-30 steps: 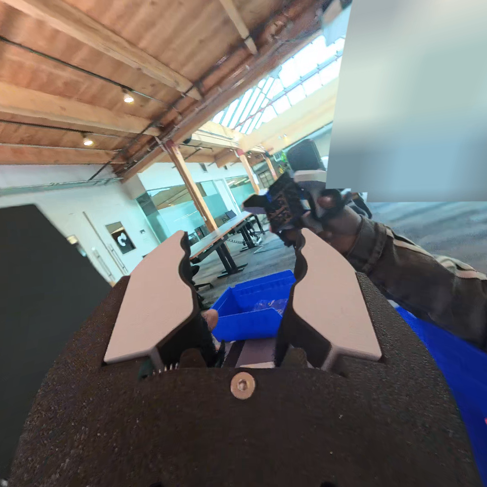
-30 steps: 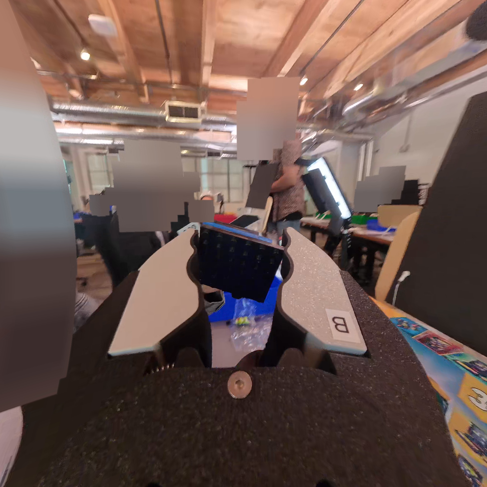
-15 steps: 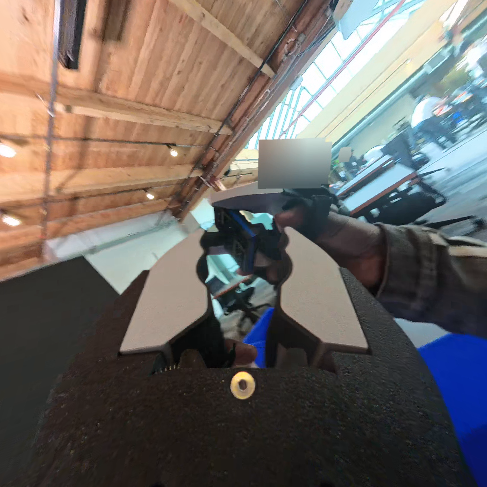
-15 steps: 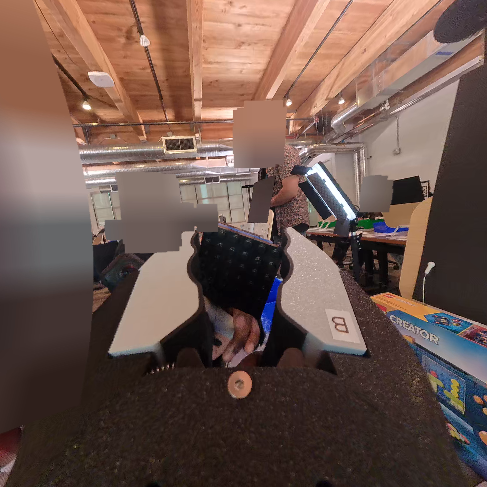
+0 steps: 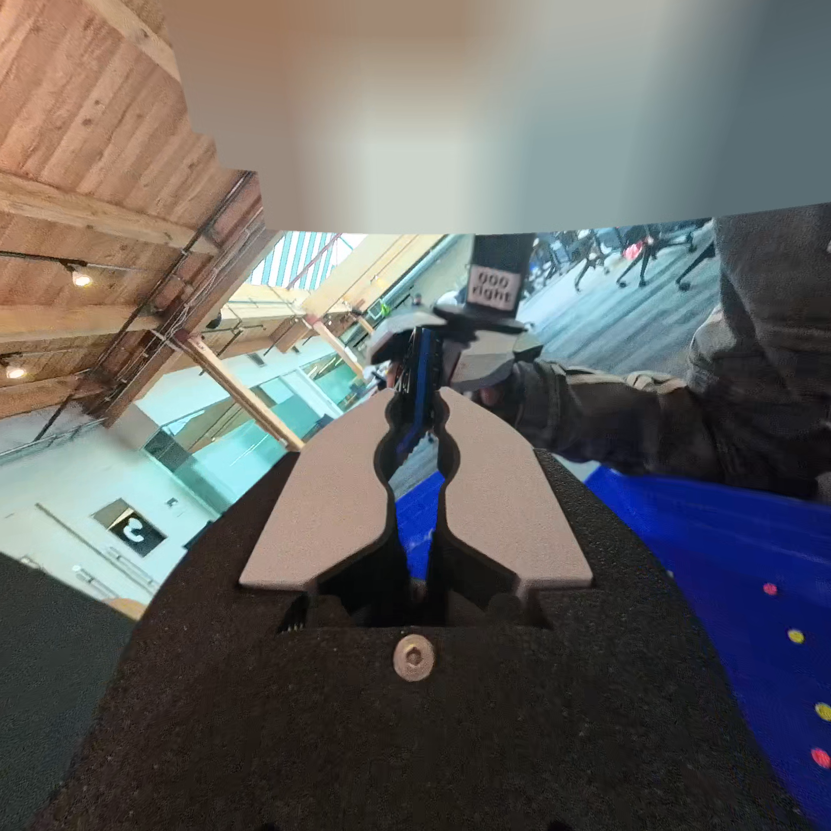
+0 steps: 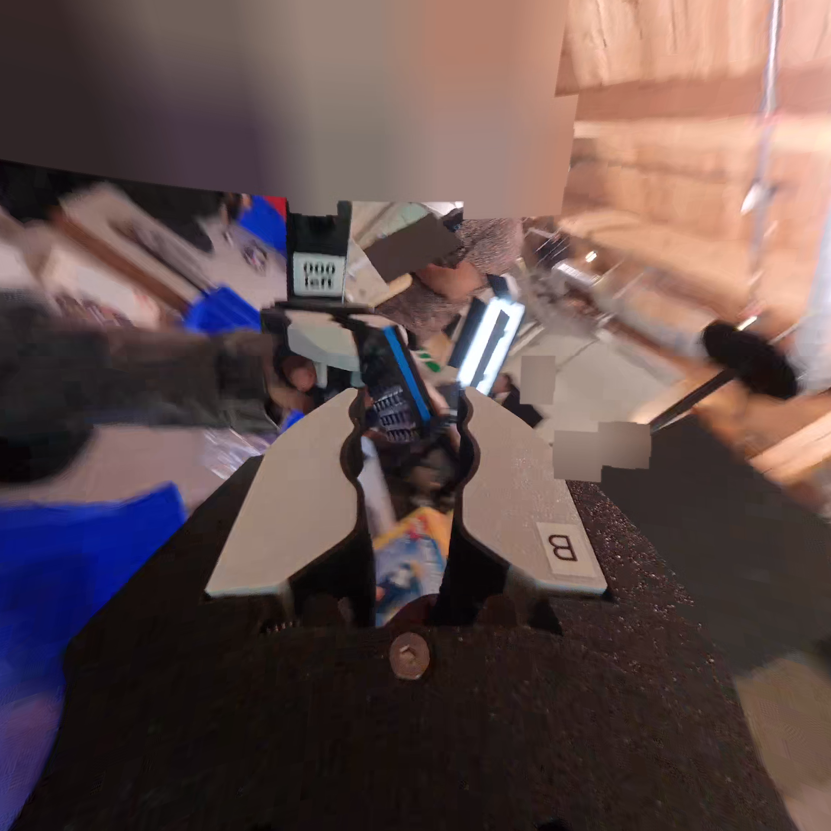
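A flat black brick plate with a blue layer (image 5: 420, 382) is held up in the air between both grippers. My left gripper (image 5: 416, 400) is narrowed onto its near edge, and the plate stands edge-on between the tips. My right gripper (image 6: 409, 404) has the plate's other end (image 6: 395, 386) between its fingertips, tilted so that the underside and blue edge show; that view is motion-blurred. The right gripper also shows beyond the plate in the left wrist view (image 5: 436, 346). A grey finger (image 6: 323, 341) of the left gripper shows in the right wrist view.
A sleeved arm (image 5: 607, 418) reaches in from the right, and another sleeve (image 6: 135, 373) crosses the right wrist view. A blue bin (image 5: 719, 562) lies below right. A colourful box (image 6: 409, 566) lies below the right gripper. Wooden ceiling beams (image 5: 90, 216) are overhead. Less than 4 cm separates the two grippers' tips.
My left gripper swung in to the plate and went from open to closed on its edge. The right gripper's gap narrowed and the plate turned from studs-facing to tilted. Both views tipped.
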Demonstrator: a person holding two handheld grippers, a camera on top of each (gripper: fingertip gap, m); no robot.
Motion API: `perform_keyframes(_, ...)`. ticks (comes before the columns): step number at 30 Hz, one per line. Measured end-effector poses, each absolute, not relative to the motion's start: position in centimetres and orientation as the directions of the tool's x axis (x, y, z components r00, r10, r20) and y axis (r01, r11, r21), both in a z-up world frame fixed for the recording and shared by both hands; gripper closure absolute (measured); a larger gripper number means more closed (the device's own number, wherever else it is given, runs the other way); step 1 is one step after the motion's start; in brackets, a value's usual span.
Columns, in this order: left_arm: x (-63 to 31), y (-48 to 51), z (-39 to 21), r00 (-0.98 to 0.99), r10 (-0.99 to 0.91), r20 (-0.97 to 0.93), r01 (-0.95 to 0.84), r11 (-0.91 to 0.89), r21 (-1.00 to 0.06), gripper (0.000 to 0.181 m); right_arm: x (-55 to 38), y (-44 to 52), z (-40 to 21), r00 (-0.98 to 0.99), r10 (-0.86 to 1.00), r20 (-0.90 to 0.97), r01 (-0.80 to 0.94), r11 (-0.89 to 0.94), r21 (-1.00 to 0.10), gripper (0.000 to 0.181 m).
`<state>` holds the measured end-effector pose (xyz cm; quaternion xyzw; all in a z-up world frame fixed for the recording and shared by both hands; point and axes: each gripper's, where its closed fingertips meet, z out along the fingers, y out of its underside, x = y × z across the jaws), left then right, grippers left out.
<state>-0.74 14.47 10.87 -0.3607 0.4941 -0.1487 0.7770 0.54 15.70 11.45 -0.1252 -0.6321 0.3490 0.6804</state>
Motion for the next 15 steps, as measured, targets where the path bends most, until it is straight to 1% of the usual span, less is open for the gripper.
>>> perform_keyframes(1, -0.8, 14.5, 10.3, 0.445, -0.58, -0.682, -0.177, 0.69, -0.702, 0.169, 0.6, 15.3, 11.0, 0.009, 0.522, 0.853, -0.288, 0.818, -0.498, 0.146)
perform_keyframes(2, -0.6, 14.2, 9.8, 0.407, -0.581, -0.704, -0.205, 0.693, -0.691, 0.169, 0.4, 15.0, 10.4, 0.038, 0.418, 0.908, -0.243, 0.885, -0.397, 0.157)
perform_keyframes(3, -0.3, 13.7, 9.6, 0.383, -0.57, -0.727, -0.216, 0.71, -0.67, 0.169, 0.0, 15.1, 10.0, 0.059, 0.348, 0.936, -0.184, 0.925, -0.332, 0.159)
perform_keyframes(5, -0.3, 13.2, 9.6, 0.366, -0.519, -0.772, -0.266, 0.737, -0.622, 0.169, -0.5, 15.0, 9.7, 0.074, 0.273, 0.959, -0.128, 0.956, -0.263, 0.164)
perform_keyframes(6, -0.5, 12.9, 9.8, 0.369, -0.521, -0.77, -0.264, 0.735, -0.624, 0.167, -0.4, 14.5, 9.8, 0.094, 0.233, 0.968, -0.145, 0.965, -0.219, 0.166)
perform_keyframes(7, -0.7, 12.8, 10.6, 0.413, -0.529, -0.742, -0.231, 0.727, -0.647, 0.163, -0.2, 14.0, 10.3, 0.145, 0.2, 0.969, -0.169, 0.97, -0.175, 0.166)
perform_keyframes(8, -1.1, 12.9, 11.9, 0.487, -0.539, -0.687, -0.173, 0.712, -0.681, 0.155, 0.2, 13.7, 11.2, 0.226, 0.168, 0.96, -0.178, 0.976, -0.129, 0.167)
perform_keyframes(9, -1.6, 13.0, 13.1, 0.544, -0.575, -0.611, -0.089, 0.684, -0.724, 0.137, 0.5, 13.6, 11.7, 0.294, 0.115, 0.949, -0.16, 0.985, -0.069, 0.167)
perform_keyframes(10, -1.8, 13.0, 13.8, 0.558, -0.648, -0.519, 0.016, 0.634, -0.773, 0.125, 0.7, 13.4, 11.9, 0.335, 0.044, 0.941, -0.131, 0.991, 0.0, 0.168)
perform_keyframes(11, -1.8, 13.0, 14.1, 0.531, -0.741, -0.411, 0.127, 0.549, -0.826, 0.117, 0.7, 13.3, 11.9, 0.364, -0.029, 0.931, -0.095, 0.993, 0.067, 0.168)
perform_keyframes(12, -1.6, 13.1, 14.2, 0.464, -0.836, -0.293, 0.228, 0.432, -0.873, 0.109, 0.7, 13.2, 12.0, 0.384, -0.077, 0.92, -0.061, 0.992, 0.109, 0.168)
perform_keyframes(13, -1.0, 12.6, 13.7, 0.337, -0.919, -0.205, 0.285, 0.307, -0.908, 0.112, 0.6, 13.1, 12.0, 0.393, -0.102, 0.914, -0.047, 0.99, 0.13, 0.168)
perform_keyframes(14, -0.3, 12.1, 13.0, 0.216, -0.967, -0.135, 0.297, 0.197, -0.934, 0.115, 0.4, 12.8, 11.8, 0.383, -0.105, 0.918, -0.06, 0.989, 0.138, 0.168)
perform_keyframes(15, 0.1, 12.2, 12.7, 0.164, -0.983, -0.081, 0.302, 0.128, -0.945, 0.119, 0.3, 12.7, 11.6, 0.374, -0.101, 0.922, -0.072, 0.988, 0.137, 0.168)
